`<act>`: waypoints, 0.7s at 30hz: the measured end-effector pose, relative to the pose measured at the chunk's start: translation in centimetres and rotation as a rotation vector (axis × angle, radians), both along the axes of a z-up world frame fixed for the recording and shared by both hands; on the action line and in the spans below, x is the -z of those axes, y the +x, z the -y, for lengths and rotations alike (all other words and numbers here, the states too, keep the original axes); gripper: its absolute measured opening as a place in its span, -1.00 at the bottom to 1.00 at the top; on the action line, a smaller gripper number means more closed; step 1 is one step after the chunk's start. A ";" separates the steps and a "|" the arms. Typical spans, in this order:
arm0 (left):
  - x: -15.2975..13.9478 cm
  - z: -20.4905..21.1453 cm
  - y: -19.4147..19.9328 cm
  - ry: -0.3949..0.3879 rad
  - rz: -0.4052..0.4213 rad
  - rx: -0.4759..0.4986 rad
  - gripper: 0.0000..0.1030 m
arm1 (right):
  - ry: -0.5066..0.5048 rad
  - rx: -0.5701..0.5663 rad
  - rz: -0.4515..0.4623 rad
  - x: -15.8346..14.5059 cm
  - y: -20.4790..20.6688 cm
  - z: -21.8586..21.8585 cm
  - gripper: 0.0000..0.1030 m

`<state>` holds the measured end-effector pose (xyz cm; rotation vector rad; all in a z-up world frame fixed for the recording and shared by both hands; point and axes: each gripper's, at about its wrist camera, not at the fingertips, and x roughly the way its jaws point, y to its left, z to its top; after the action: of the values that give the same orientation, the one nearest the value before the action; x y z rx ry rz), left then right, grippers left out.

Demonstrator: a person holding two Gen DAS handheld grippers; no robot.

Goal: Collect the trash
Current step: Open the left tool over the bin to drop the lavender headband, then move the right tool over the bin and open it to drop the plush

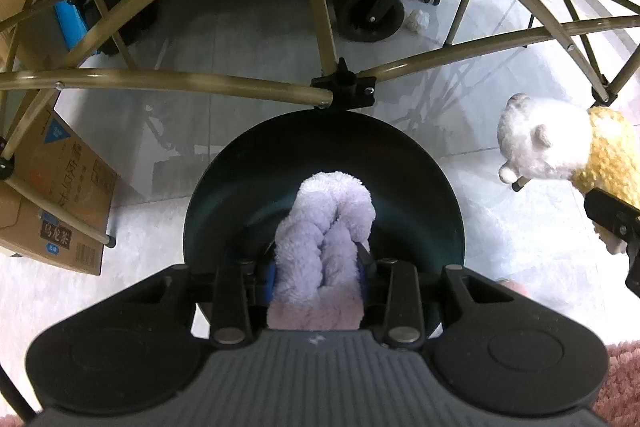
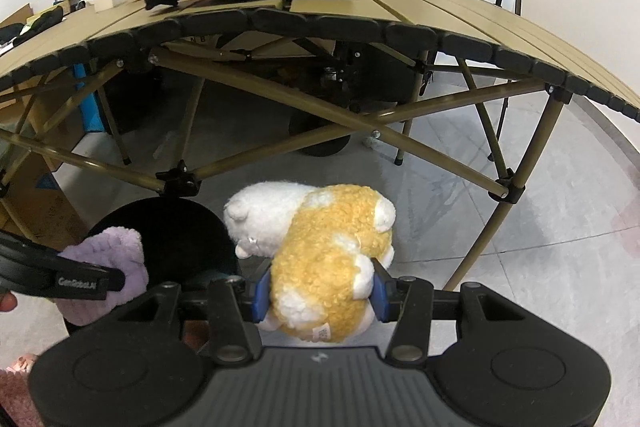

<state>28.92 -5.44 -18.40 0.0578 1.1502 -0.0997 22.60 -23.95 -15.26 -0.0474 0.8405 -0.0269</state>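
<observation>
Floor point(image 1: 500, 227) of pale tile spreads under a folding surface point(image 2: 400, 7) whose tan struts cross just beyond a round black bin point(image 1: 400, 163), the biggest target in the left wrist view. One black strut joint point(image 1: 344, 89) sits at the bin's far rim, so the open mouth is reachable from above and from the near side only. Cardboard boxes point(image 1: 60, 187) stand to the bin's left; bare tile lies to its right.

Over the bin's mouth, the left gripper point(image 1: 320, 267) hangs steeply downward with its fingers clenched on a lilac fluffy cloth point(image 1: 328, 223), which droops inside the rim line. Judged from this, the drop step is in hand: the next move calls for letting the fingers part while the cloth is centred, keeping clear of the strut joint ahead.

Just right of the bin, the right gripper point(image 2: 320, 287) grasps a yellow and white plush toy point(image 2: 320, 259) between its blue pads, held above the floor and waiting its turn. It has room to swing left once the other gripper withdraws. A small white paper wad point(image 1: 418, 20) lies farther back by a black wheel point(image 1: 368, 11), under the surface.
</observation>
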 end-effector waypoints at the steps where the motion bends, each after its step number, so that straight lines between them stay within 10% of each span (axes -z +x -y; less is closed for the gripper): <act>1: 0.1 0.1 0.1 0.007 -0.007 -0.001 -0.15 | -0.001 0.000 -0.001 0.0 0.0 0.0 -0.09; 4: 0.2 0.0 0.4 0.017 -0.036 -0.018 0.66 | -0.003 0.000 -0.004 0.1 0.0 0.0 -0.09; 7: -0.1 -0.1 0.4 0.026 -0.038 -0.022 0.95 | -0.002 -0.002 -0.001 0.0 0.0 0.0 -0.09; 21: -0.5 0.1 0.2 0.061 -0.061 -0.004 1.00 | -0.007 -0.009 0.002 0.0 0.1 -0.1 -0.09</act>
<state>29.11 -5.55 -17.93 0.1070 1.2140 -0.0629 22.65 -23.88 -15.27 -0.0582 0.8382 -0.0215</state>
